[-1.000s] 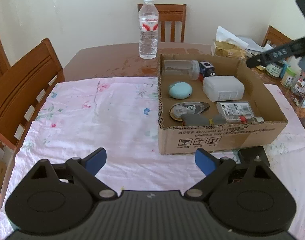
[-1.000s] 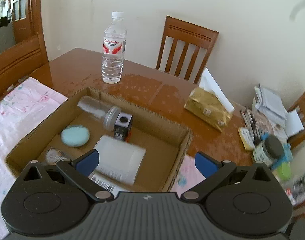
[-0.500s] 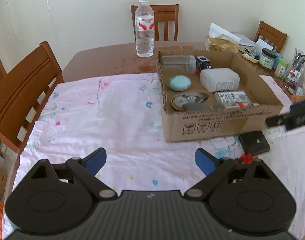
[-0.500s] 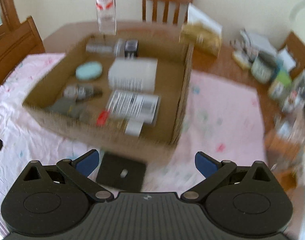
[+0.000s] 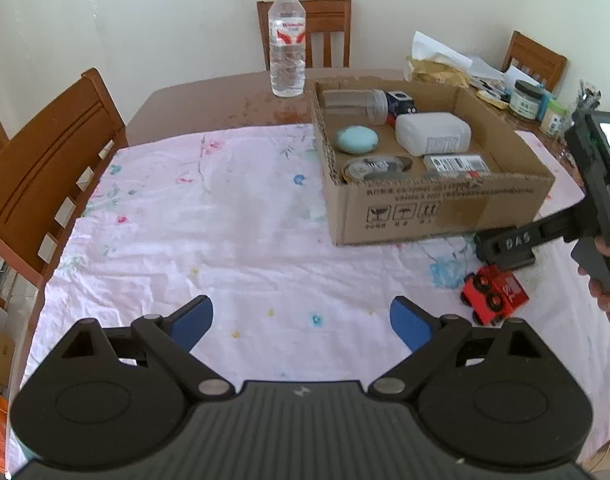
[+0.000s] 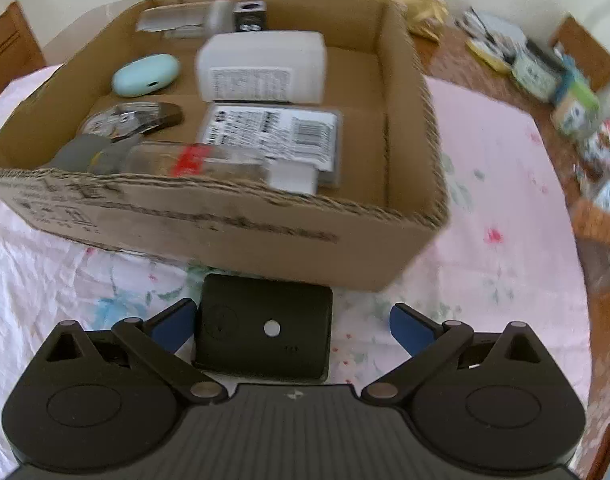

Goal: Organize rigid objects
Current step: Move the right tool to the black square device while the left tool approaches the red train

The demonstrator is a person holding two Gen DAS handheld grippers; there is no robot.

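Observation:
A cardboard box (image 5: pixel 437 212) stands on the pink cloth and holds a teal oval case (image 5: pixel 357 140), a white block (image 5: pixel 433 134), a clear jar (image 5: pixel 355 104), a tape dispenser (image 5: pixel 375 168) and a labelled pack (image 5: pixel 455 164). In front of the box lies a black square block (image 6: pixel 265 332). My right gripper (image 6: pixel 291 326) is open around it, with the left pad right beside it and the right pad well apart. A red toy vehicle (image 5: pixel 493 300) lies on its side near it. Over bare cloth, my left gripper (image 5: pixel 301 320) is open and holds nothing.
A water bottle (image 5: pixel 287 40) stands behind the box on the wooden table (image 5: pixel 209 100). Jars and papers (image 5: pixel 525 100) crowd the back right. Wooden chairs (image 5: pixel 45 168) stand at the left and far sides. The cloth (image 5: pixel 205 220) left of the box is bare.
My right gripper came down from above the box to the black block in front of it. The left gripper drew back a little, and the red toy came into its view.

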